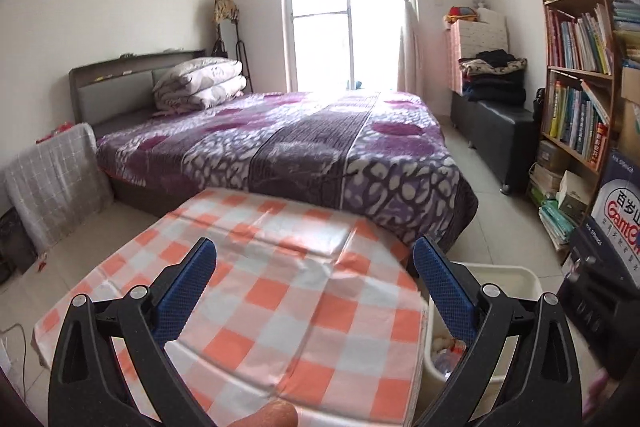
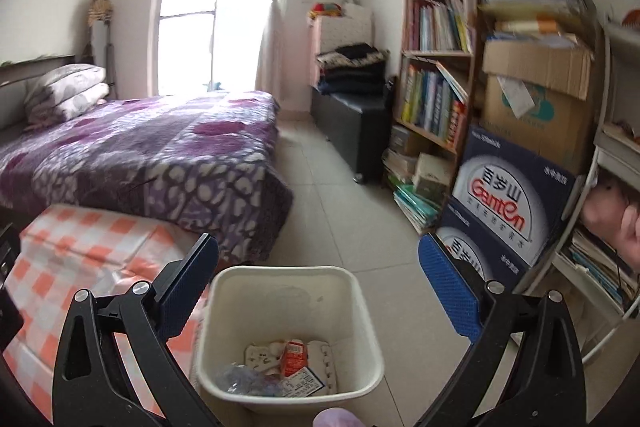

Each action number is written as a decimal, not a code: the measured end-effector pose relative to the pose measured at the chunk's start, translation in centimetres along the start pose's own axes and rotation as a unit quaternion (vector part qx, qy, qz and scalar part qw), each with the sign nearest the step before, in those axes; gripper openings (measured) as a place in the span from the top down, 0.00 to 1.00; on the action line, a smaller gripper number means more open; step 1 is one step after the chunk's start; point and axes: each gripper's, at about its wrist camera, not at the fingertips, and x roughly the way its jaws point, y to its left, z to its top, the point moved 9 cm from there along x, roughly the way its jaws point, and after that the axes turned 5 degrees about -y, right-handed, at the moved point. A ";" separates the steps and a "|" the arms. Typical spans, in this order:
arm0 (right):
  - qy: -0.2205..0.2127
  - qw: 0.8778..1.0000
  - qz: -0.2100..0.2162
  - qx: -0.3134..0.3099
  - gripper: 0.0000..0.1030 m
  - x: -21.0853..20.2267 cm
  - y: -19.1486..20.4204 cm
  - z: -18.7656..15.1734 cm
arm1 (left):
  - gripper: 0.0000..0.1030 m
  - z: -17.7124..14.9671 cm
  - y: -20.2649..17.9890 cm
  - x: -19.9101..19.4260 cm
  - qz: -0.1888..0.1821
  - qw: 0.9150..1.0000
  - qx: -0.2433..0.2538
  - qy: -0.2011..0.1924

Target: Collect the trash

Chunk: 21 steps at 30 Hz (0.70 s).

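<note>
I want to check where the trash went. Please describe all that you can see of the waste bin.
The waste bin is cream-coloured, apparently plastic, squarish with rounded corners and a rolled rim. It stands upright and open on the tiled floor, beside the checked cloth. Inside lie an orange carton, crumpled clear plastic and printed paper scraps. Neither gripper touches it.

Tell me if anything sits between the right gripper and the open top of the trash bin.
Nothing visible does. The right gripper stands open and empty above the cream trash bin, whose mouth is uncovered, with an orange carton and other scraps already inside. The checkered table lies off to the bin's left, not across it.
</note>
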 end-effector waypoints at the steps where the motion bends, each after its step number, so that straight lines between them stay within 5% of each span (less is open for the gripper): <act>1: -0.001 1.000 0.009 -0.007 0.07 -0.6 0.5 -0.2 | 0.07 -0.5 0.7 -0.3 0.002 1.000 -0.003 0.007; 12: 0.051 0.997 0.062 0.016 0.07 -3.3 3.0 -3.5 | 0.07 -3.9 4.9 -3.4 0.039 0.999 0.005 0.014; 21: 0.008 0.998 0.063 0.001 0.07 -4.3 3.8 -3.5 | 0.07 -4.9 4.9 -3.1 0.039 0.999 0.000 0.020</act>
